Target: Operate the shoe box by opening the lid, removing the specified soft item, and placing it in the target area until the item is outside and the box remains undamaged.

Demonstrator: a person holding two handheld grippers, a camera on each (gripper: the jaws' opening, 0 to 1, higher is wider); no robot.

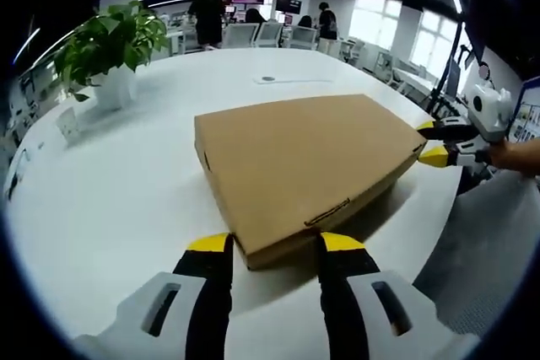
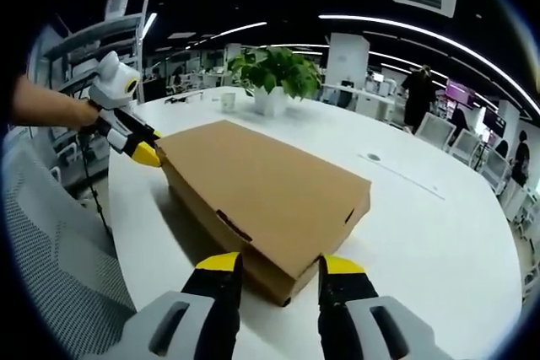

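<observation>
The left gripper (image 1: 276, 244) is spread wide, its yellow-tipped jaws straddling one corner of the closed shoe box (image 1: 308, 166) without clamping it. The right gripper (image 2: 276, 265) is likewise spread wide, its jaws set either side of the opposite corner of the shoe box (image 2: 266, 187), holding nothing. Each gripper also appears at the far corner in the other's view, held by a person's hand (image 2: 84, 113). The brown cardboard box lies flat, lid shut, near the edge of the white round tabletop (image 1: 126, 200). A potted plant (image 1: 110, 48) stands well apart from the box, farther across the tabletop. Beyond it, office chairs (image 1: 270, 34) and standing people (image 1: 207, 13) occupy the background.
</observation>
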